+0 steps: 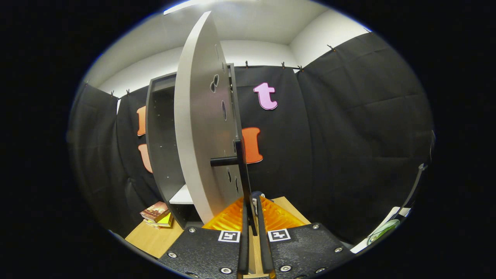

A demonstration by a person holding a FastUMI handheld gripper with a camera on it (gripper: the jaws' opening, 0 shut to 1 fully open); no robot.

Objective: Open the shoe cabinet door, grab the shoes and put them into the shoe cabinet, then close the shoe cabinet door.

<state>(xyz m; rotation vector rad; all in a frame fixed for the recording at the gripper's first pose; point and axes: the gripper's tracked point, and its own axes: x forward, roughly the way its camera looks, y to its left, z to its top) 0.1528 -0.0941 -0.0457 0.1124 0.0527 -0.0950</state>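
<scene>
The dark grey shoe cabinet (pixel 161 128) stands just ahead, a white shelf (pixel 182 197) showing low inside it. Its pale grey door (pixel 199 128) is swung out toward me and I see it almost edge-on. A thin black bar handle (pixel 241 162) runs down the door's near edge, joined to the door by a short stub. My gripper (pixel 254 211) is shut on the lower end of that handle, and the bar passes down between the two fingers.
A small stack of books (pixel 157 213) lies on the wooden surface (pixel 153 238) left of the cabinet's foot. A white sheet with a round green item (pixel 381 230) lies to the far right. Black cloth walls close in behind and to the right.
</scene>
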